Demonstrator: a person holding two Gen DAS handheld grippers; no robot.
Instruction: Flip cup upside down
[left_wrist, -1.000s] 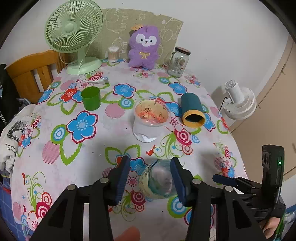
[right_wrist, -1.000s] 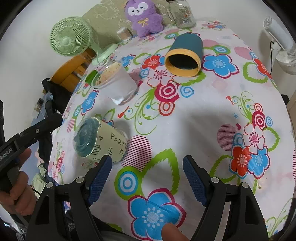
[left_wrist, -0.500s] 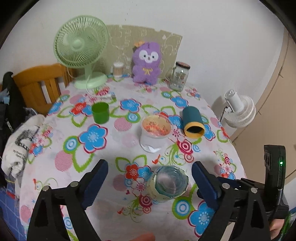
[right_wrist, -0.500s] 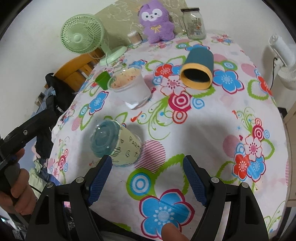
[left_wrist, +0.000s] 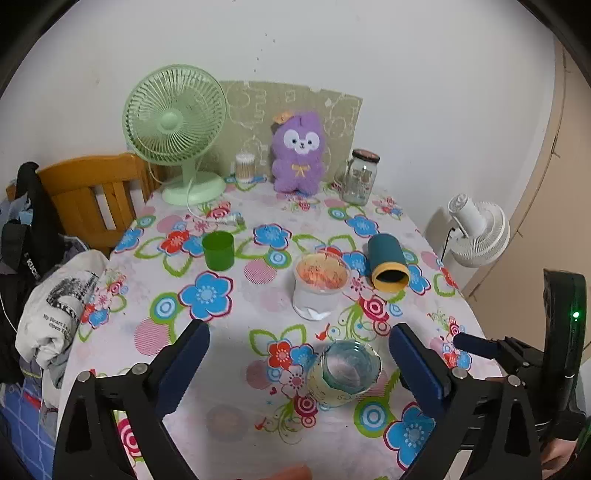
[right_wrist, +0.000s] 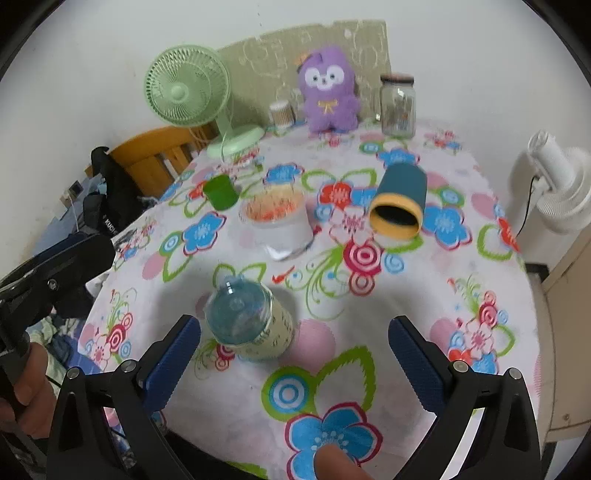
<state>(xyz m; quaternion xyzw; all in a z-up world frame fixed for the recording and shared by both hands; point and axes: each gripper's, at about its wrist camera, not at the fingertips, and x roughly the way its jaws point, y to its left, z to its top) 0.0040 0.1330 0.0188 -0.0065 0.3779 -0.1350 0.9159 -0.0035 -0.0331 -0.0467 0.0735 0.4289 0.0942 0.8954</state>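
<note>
Cup (left_wrist: 345, 373) stands inverted near the frosted tub (left_wrist: 320, 286); we judge flipping done, both grippers (left_wrist: 299, 363) (right_wrist: 293, 354) wide, empty; next, retreat.

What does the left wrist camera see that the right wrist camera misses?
Only the left wrist view shows the white printed cloth heaped beside the table. Only the right wrist view shows writing on the side of the pale cup. Both share the purple plush, green fan, teal tumbler lying on its side, and two open grippers.
</note>
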